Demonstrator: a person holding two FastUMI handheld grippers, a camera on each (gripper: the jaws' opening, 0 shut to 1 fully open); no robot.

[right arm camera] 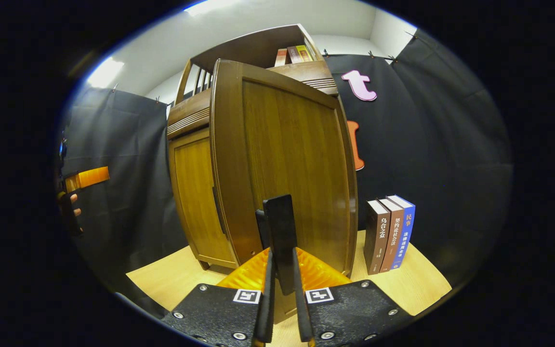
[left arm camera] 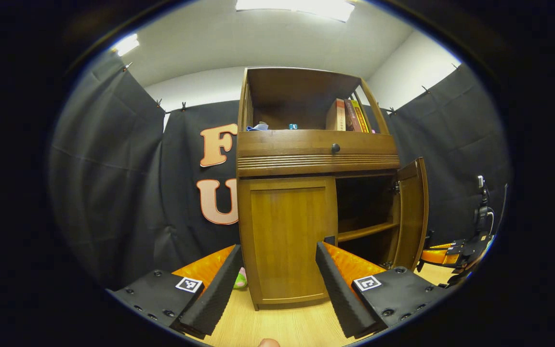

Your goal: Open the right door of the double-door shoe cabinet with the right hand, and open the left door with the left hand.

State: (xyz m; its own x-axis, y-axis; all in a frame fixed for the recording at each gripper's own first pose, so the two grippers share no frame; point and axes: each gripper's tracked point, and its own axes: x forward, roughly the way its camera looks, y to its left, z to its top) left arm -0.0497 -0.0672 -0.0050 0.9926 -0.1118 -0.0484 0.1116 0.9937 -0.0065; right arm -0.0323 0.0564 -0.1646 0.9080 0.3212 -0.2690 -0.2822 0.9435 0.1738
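In the left gripper view the wooden shoe cabinet (left arm camera: pixel 316 154) stands straight ahead. Its left door (left arm camera: pixel 284 236) is closed. Its right door (left arm camera: pixel 412 212) is swung out, baring dark shelves (left arm camera: pixel 366 231). My left gripper (left arm camera: pixel 278 248) is open, a short way in front of the closed left door and touching nothing. In the right gripper view the opened right door (right arm camera: pixel 287 154) stands broad in front, with a dark handle (right arm camera: pixel 217 207) on its left edge. My right gripper (right arm camera: pixel 277 205) is shut with nothing in it, just before that door's face.
The cabinet has a drawer with a dark knob (left arm camera: pixel 335 148) and books (left arm camera: pixel 347 115) on the open top shelf. Three books (right arm camera: pixel 389 233) stand on the wooden tabletop (right arm camera: pixel 422 284) right of the open door. A small green and pink object (left arm camera: pixel 241 279) lies by the cabinet's left foot.
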